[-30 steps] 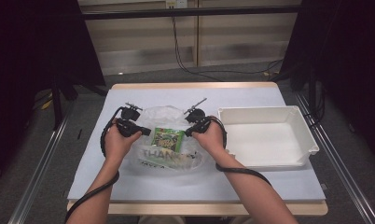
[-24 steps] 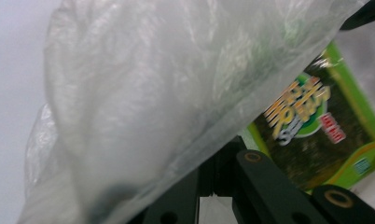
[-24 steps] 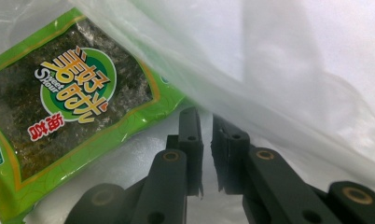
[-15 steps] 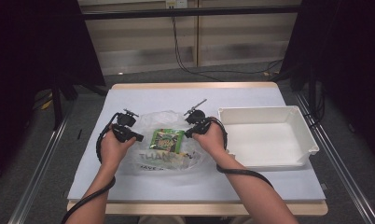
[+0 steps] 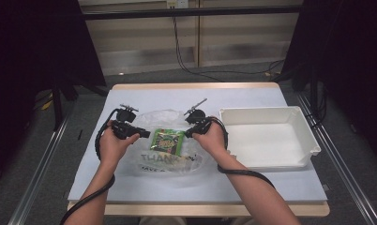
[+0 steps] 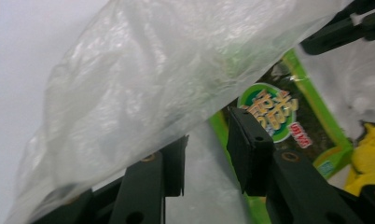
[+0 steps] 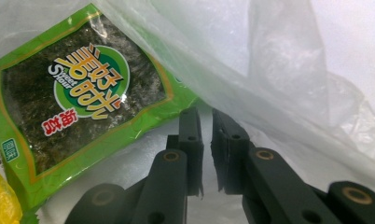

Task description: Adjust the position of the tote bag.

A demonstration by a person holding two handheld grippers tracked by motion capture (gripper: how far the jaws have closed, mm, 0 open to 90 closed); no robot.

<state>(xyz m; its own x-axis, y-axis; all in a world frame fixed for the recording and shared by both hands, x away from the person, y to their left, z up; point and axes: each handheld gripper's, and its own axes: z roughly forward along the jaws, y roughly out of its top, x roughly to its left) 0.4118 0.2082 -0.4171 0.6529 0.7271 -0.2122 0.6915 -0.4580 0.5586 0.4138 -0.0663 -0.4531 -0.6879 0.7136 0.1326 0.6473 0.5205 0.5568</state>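
The left gripper (image 6: pixel 205 154) had just opened its jaws and let go of the thin, crinkled clear bag (image 5: pixel 170 140). The glossy green seaweed packet (image 5: pixel 167 141) lay inside, mid-table. The right gripper (image 7: pixel 207 140) pinched film.

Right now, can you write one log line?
left gripper: just opened, off bag | right gripper: pinching bag | snack pack: on bag | tray: beside

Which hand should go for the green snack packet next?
Left, probably. The left claw has just opened and stands beside the green snack packet, while the right claw seems pinched on the plastic bag.
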